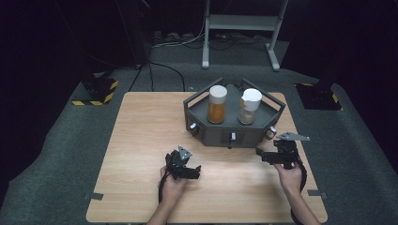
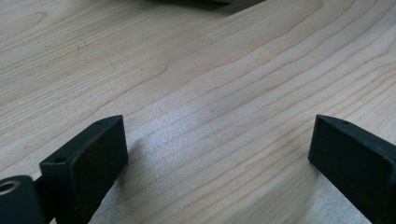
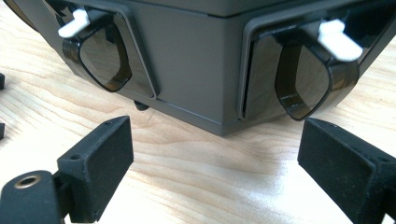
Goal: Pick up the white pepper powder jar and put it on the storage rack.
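A dark grey six-sided stand [image 1: 234, 133] sits at the far middle of the wooden table [image 1: 141, 140]. On it stand a jar of orange powder [image 1: 217, 105] and a jar of pale powder [image 1: 248, 108], both with white lids. My left gripper [image 1: 196, 171] rests low over the table in front of the stand, jaws wide apart [image 2: 217, 140] with only bare wood between them. My right gripper [image 1: 261, 154] is at the stand's front right corner, open [image 3: 215, 144] and empty. It faces the stand's corner [image 3: 205, 70], between two dark see-through drawer handles [image 3: 100, 60] [image 3: 308, 77] with white tabs.
The table's near edge lies just behind both hands. Grey carpet surrounds the table. A metal frame [image 1: 241, 28] and cables lie on the floor beyond it. Black-and-yellow striped bases [image 1: 96, 91] stand at the far left and far right.
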Demonstrator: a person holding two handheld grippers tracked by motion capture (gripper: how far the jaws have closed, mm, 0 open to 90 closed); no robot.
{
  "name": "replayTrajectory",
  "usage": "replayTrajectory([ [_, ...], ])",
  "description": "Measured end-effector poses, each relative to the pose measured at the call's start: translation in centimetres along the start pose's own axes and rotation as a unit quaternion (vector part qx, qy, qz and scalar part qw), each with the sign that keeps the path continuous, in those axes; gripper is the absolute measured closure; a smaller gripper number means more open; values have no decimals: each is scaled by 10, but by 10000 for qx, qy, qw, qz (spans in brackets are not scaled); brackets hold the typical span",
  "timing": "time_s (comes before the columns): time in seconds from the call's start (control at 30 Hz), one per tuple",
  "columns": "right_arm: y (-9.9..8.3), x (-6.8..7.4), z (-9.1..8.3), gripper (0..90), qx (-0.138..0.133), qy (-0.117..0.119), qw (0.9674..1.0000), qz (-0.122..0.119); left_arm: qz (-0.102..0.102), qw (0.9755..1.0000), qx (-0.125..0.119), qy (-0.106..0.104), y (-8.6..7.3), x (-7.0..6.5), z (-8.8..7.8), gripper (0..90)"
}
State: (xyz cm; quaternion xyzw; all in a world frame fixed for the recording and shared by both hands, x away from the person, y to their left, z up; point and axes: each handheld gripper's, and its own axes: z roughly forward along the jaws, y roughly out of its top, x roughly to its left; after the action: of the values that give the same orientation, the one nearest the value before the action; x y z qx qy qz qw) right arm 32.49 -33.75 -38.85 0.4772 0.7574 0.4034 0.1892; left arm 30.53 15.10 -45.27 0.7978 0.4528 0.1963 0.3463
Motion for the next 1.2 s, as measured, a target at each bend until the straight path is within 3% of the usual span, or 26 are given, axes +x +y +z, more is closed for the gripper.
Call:
replayTrajectory([
  [1.2, -22, 10, 18, 104, 252, -6, 9997, 50, 1, 10000, 1, 0, 0, 0, 0, 46],
])
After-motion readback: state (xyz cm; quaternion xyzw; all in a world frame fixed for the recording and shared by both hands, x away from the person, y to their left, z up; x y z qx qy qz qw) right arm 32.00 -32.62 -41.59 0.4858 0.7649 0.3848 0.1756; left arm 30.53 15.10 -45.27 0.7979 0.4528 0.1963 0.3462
